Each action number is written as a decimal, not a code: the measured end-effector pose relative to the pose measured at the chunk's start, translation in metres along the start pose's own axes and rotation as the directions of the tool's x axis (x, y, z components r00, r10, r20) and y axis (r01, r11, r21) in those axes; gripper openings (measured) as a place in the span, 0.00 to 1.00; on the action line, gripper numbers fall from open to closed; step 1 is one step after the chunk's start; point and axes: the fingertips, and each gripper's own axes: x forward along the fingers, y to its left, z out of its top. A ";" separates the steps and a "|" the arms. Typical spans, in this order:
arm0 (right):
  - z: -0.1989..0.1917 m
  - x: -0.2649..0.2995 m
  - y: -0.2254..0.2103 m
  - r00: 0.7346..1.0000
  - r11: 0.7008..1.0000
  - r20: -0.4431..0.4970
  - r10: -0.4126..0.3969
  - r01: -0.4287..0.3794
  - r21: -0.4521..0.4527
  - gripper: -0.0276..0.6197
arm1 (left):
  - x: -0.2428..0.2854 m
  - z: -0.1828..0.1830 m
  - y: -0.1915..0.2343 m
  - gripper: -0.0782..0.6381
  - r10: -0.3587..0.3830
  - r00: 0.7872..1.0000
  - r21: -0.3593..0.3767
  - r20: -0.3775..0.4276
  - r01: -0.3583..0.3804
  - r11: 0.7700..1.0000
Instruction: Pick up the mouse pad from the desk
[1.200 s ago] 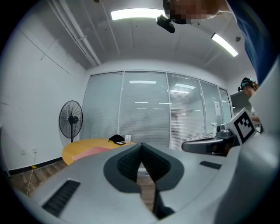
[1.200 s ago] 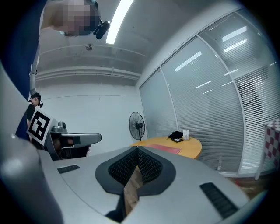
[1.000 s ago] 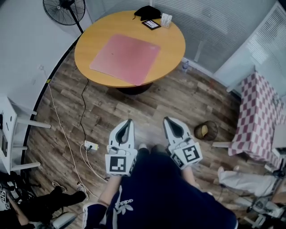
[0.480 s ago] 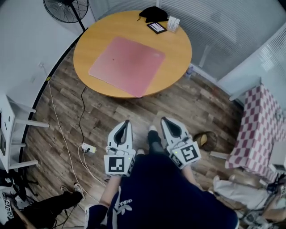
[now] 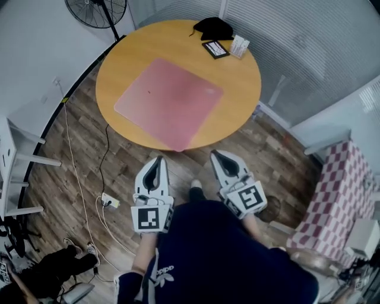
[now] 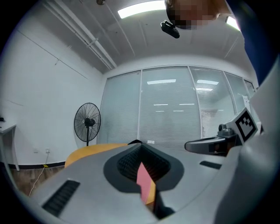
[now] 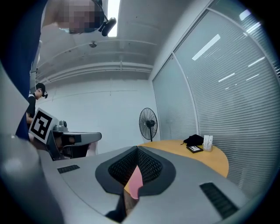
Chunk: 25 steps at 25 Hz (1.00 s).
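Note:
The pink mouse pad (image 5: 169,102) lies flat on the round wooden table (image 5: 237,77), its near corner close to the table's front edge. Both grippers hang level in front of the person's body, short of the table and over the wooden floor. The left gripper (image 5: 157,159) is shut with nothing in it, and so is the right gripper (image 5: 215,154). In the left gripper view the jaws (image 6: 141,146) meet, and a strip of the mouse pad (image 6: 143,178) shows through the gap below the tips. The right gripper view shows its jaws (image 7: 136,151) together, with the mouse pad (image 7: 135,181) beyond them.
At the table's far side lie a black pouch (image 5: 215,27), a dark flat object (image 5: 216,49) and a small white box (image 5: 240,44). A standing fan (image 5: 98,10) is at the back left. A power strip (image 5: 108,202) with cables lies on the floor at left. A checkered cloth (image 5: 338,196) is at right.
The person has stepped toward the table: it sits lower and nearer in the head view. Both grippers came forward with the body and stayed shut.

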 end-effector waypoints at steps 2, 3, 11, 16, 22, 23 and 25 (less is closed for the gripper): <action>-0.001 0.006 -0.011 1.000 1.000 -0.007 0.013 -0.013 -0.002 0.05 | 0.012 0.000 0.003 0.11 0.021 1.000 0.002 0.002 -0.021 1.000; -0.002 0.008 -0.016 1.000 1.000 -0.014 0.018 -0.018 -0.001 0.05 | 0.018 0.001 0.002 0.11 0.029 1.000 0.002 0.003 -0.029 1.000; -0.002 0.016 -0.049 0.999 0.999 -0.031 0.038 -0.037 0.016 0.05 | 0.051 0.002 -0.016 0.11 0.025 1.000 0.019 -0.005 -0.025 1.000; 0.005 0.017 -0.057 1.000 1.000 -0.016 0.025 -0.025 -0.001 0.05 | 0.057 0.006 -0.016 0.11 0.033 0.999 0.027 -0.008 -0.033 0.999; 0.000 0.020 -0.061 1.000 1.000 -0.031 0.003 -0.002 0.018 0.05 | 0.070 0.007 -0.021 0.11 -0.011 1.000 0.028 -0.013 0.011 1.000; 0.000 0.020 -0.061 0.999 1.000 -0.032 -0.007 0.007 0.023 0.05 | 0.071 0.008 -0.021 0.11 -0.022 1.000 0.026 -0.012 0.022 0.999; 0.002 0.021 -0.063 0.999 0.999 -0.029 -0.033 0.034 0.038 0.05 | 0.076 0.008 -0.020 0.11 -0.049 0.999 0.028 -0.011 0.049 0.998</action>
